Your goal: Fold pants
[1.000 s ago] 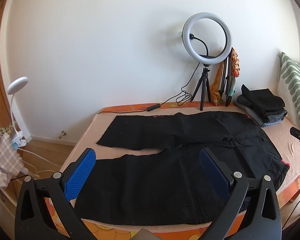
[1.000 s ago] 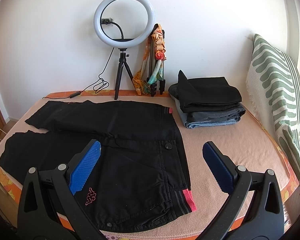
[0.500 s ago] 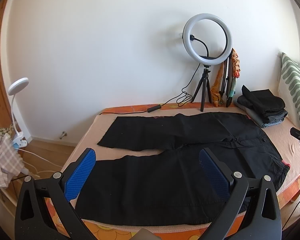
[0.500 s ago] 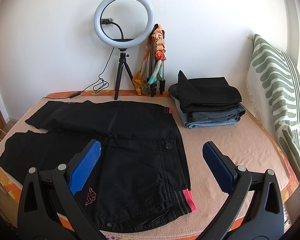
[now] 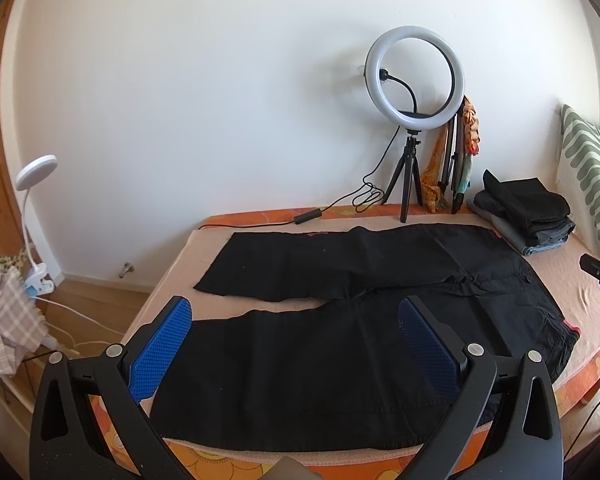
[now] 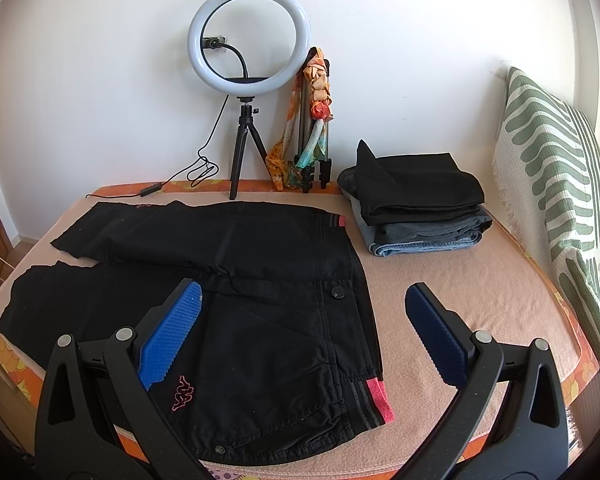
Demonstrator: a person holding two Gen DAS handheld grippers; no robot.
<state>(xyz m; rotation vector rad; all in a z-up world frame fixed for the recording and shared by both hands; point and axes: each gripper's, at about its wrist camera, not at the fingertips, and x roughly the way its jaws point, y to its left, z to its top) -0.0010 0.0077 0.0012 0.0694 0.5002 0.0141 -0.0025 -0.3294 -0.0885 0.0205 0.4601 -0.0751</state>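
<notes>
Above the near edge of the bed, the left gripper (image 5: pixel 294 342) is hovering with its jaws spread wide, gripping nothing, blue pads (image 5: pixel 160 354) showing on both fingers. It is pointing over the leg end of the pants (image 5: pixel 340 320). The right gripper (image 6: pixel 302 330) is hanging above the waist end, jaws also wide apart and holding nothing; its left pad (image 6: pixel 172 334) is sitting over the fabric near the pink logo (image 6: pixel 182 396), its right pad over bare blanket (image 6: pixel 460 280).

The black pants (image 6: pixel 240 264) are lying flat and unfolded on the bed, legs splayed toward the left, waistband with pink trim (image 6: pixel 378 398) toward the right, button (image 6: pixel 336 292) facing up.

Further out: a stack of folded clothes (image 6: pixel 414 204) is sitting just beyond the waistband, well clear of it. A ring light (image 6: pixel 248 36) on a small tripod is standing at the wall, cable trailing left. A folded tripod wrapped in a colourful scarf (image 6: pixel 314 128) is leaning beside it. A green-striped pillow (image 6: pixel 556 184) is propped at the right edge. A white clip lamp (image 5: pixel 32 208) is standing off the bed to the left.
</notes>
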